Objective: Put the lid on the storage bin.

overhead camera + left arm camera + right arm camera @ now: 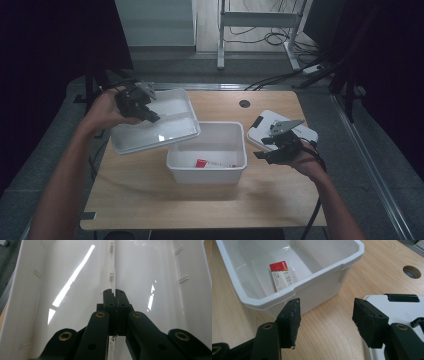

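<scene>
The table [150,190] is seen from above as a light wooden top, with a round cable hole [244,103] near its far edge. At its middle stands an open white bin [207,172], its long axis running left to right, and a small red-and-white packet [281,276] lies flat on the bin's floor. A white lid [175,112] is held tilted in the air over the far-left part of the table, its near-right edge overlapping the bin's far-left corner; its long axis runs roughly parallel to the bin's. The left gripper [142,111] is clamped shut on a thin central rib of the lid, as the left gripper view shows. A flat white device with a black tab [387,302] lies by the right edge of the table, just beside the bin. The right gripper [272,150] is held above that device with its jaws wide apart and nothing between them, pointed toward the bin's right end. Judged from this layout, the lid is probably to be set on or lifted clear of the bin, which lies to the near right of the left gripper; the left hand is the one engaged.
</scene>
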